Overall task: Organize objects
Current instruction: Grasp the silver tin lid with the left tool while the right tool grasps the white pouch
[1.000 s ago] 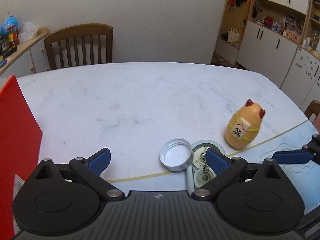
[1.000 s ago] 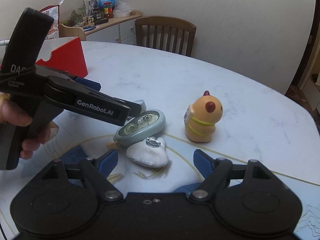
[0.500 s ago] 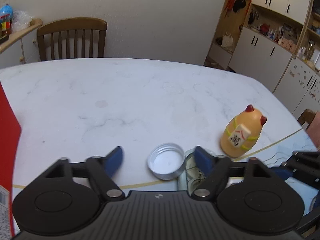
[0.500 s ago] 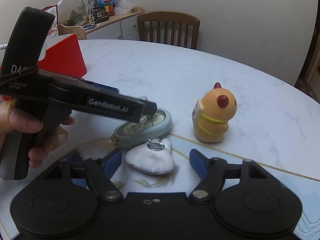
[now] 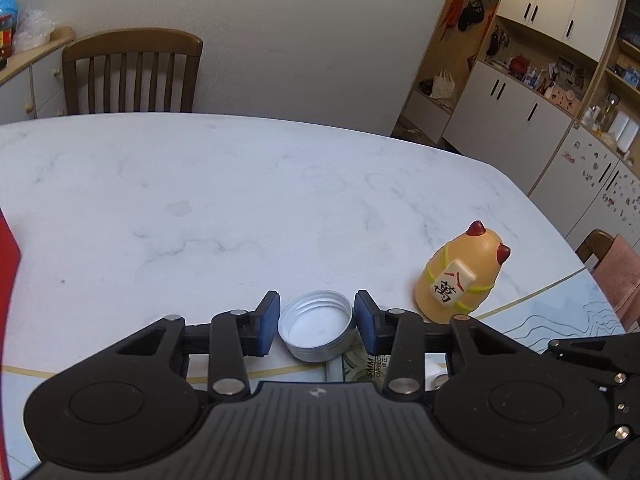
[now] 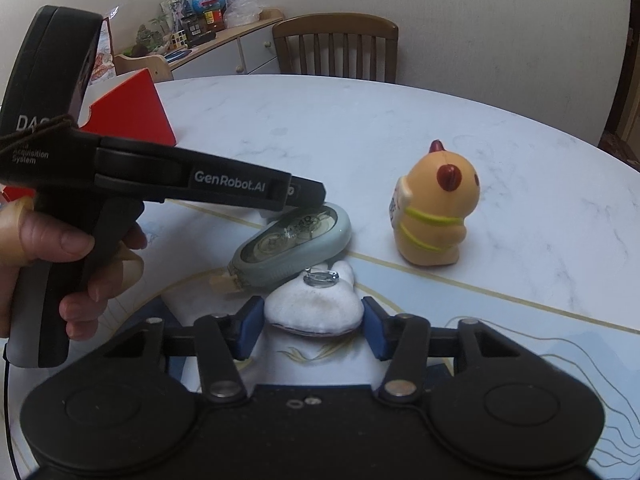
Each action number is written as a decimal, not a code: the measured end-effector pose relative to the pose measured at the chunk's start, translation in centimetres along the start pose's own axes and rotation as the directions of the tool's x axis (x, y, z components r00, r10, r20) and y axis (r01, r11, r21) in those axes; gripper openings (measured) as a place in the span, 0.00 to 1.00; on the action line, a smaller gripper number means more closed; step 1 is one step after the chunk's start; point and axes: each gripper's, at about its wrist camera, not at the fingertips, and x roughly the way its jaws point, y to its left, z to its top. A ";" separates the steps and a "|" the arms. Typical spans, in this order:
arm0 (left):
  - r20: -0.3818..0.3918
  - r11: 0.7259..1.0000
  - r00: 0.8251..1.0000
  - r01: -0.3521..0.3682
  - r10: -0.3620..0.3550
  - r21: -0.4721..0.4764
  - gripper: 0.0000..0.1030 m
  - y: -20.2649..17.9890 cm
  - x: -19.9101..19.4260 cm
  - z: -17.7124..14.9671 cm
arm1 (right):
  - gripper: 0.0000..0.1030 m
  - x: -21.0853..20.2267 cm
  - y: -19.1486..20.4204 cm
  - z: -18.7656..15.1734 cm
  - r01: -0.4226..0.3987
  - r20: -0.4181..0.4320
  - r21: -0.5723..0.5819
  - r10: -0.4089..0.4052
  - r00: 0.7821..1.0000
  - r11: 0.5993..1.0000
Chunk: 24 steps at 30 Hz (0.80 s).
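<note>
**Both jaws closing on small items at the near edge**

The white bottle cap (image 5: 317, 325) lies open side up on the marble surface (image 5: 240, 200), between my left gripper (image 5: 316, 322) pads; its jaws have just been closing, and both pads now appear to touch the cap's rim. My right gripper (image 6: 313, 322) has been closing too, its jaws flanking a white plush pouch (image 6: 314, 304) and seemingly pressing its sides. A grey-green correction tape (image 6: 292, 246) leans just behind it, an orange figurine (image 6: 434, 222) stands beyond, a red box (image 6: 132, 114) farther left.
</note>
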 end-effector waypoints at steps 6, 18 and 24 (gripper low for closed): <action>-0.005 0.999 1.000 -0.020 0.021 0.041 0.38 -0.4 -1.5 -0.3 | 0.48 -1.0 -0.4 -0.2 0.025 0.009 0.015 -0.026 1.000 1.000; 0.028 0.998 0.999 -0.017 0.015 0.056 0.38 -0.8 -7.7 -0.7 | 0.47 -5.1 1.9 -0.3 0.061 0.046 -0.026 -0.060 0.997 0.998; 0.041 0.998 0.999 -0.011 0.008 0.061 0.38 -0.9 -11.3 -0.9 | 0.48 -7.3 4.0 0.1 0.065 0.071 -0.039 -0.062 0.996 0.997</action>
